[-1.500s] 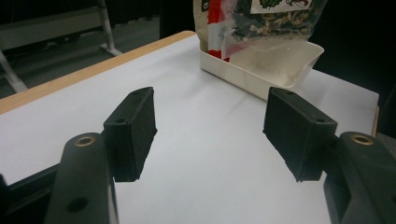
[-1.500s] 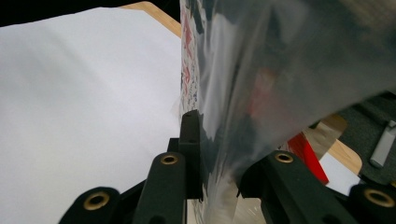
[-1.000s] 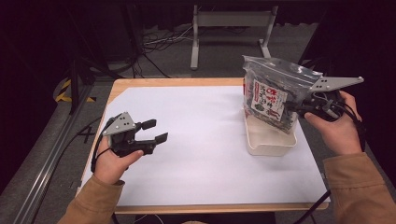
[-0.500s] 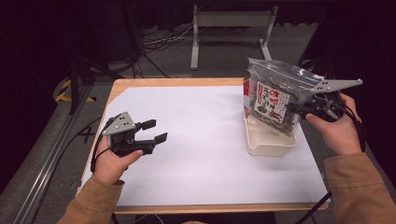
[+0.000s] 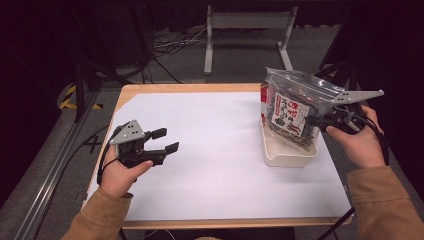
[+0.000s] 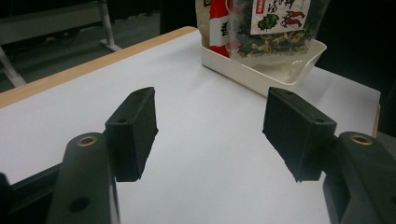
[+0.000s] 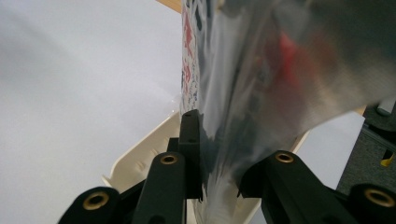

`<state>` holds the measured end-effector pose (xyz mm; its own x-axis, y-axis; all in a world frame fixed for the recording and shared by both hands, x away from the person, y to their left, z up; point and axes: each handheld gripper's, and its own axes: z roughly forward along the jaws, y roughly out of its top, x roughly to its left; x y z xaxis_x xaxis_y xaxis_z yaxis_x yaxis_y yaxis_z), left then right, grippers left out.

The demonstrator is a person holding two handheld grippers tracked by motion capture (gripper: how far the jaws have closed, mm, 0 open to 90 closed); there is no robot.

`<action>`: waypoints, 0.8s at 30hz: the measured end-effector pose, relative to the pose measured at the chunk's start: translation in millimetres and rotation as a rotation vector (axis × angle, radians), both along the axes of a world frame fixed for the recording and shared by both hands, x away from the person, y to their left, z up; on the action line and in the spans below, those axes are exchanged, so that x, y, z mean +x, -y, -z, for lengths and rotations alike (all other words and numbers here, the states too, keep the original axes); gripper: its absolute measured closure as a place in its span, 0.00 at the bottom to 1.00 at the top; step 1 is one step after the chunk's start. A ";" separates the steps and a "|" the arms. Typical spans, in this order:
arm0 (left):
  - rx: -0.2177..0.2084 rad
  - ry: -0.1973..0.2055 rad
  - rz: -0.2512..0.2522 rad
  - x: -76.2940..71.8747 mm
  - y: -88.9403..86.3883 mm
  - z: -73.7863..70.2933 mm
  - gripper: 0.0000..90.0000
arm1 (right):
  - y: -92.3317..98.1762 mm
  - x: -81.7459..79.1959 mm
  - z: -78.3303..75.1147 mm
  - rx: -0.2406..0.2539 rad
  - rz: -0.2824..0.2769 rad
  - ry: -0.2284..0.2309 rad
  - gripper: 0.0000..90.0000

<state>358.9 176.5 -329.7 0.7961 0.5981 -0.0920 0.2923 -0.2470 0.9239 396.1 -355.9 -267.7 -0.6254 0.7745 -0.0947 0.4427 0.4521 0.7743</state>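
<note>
A clear zip bag (image 5: pixel 290 112) of dark dried food with a red and white label stands tilted in a white tray (image 5: pixel 285 155) at the table's right side. My right gripper (image 5: pixel 320 120) is shut on the bag's right edge; in the right gripper view both black pads pinch the bag (image 7: pixel 261 79) above the tray (image 7: pixel 140 158). My left gripper (image 5: pixel 167 141) hovers over the left of the white sheet, open with nothing between its jaws. Its own view looks past the spread gripper (image 6: pixel 210 135) to the bag (image 6: pixel 266 23) and tray (image 6: pixel 261 70) farther off.
A white sheet (image 5: pixel 215 130) covers most of the wooden table, whose edge (image 5: pixel 190 88) shows at the back. Behind the table stand a metal frame (image 5: pixel 245 22) and loose cables (image 5: pixel 170 47) on the floor. Dark space surrounds the table.
My right gripper has sunk a little with the bag, bringing the bag lower into the tray. The left gripper has stayed where it was.
</note>
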 end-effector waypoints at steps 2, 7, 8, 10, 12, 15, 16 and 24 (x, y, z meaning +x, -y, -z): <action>-0.002 0.000 -0.003 0.2 0.0 0.3 0.39 | 0.6 0.0 1.8 0.002 0.000 -0.004 0.84; 0.004 -0.003 0.000 0.1 0.0 0.3 0.39 | -2.4 1.9 11.4 -0.012 -0.004 -0.027 0.84; 0.004 -0.002 -0.001 0.2 0.0 0.5 0.39 | -2.8 2.5 13.1 -0.013 -0.006 -0.026 0.84; 0.002 -0.005 -0.001 0.8 -0.1 1.1 0.39 | -2.7 3.3 15.1 -0.011 -0.001 -0.030 0.84; 0.002 -0.009 0.000 1.5 -0.1 1.6 0.39 | -1.5 4.8 17.4 -0.005 0.001 -0.038 0.83; 0.002 -0.011 0.001 1.2 0.3 1.7 0.39 | 0.0 5.3 20.0 0.000 0.005 -0.037 0.83; 0.002 -0.009 0.002 1.2 0.5 1.6 0.39 | 0.1 4.9 20.6 0.003 0.008 -0.041 0.83; 0.004 -0.013 0.002 1.4 2.1 2.2 0.39 | 2.0 3.7 30.5 0.014 0.018 -0.030 0.84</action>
<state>360.3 174.3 -331.8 0.7959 0.5972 -0.0997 0.3038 -0.2515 0.9189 399.8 -357.9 -298.3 -0.6140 0.7866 -0.0653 0.4733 0.4332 0.7670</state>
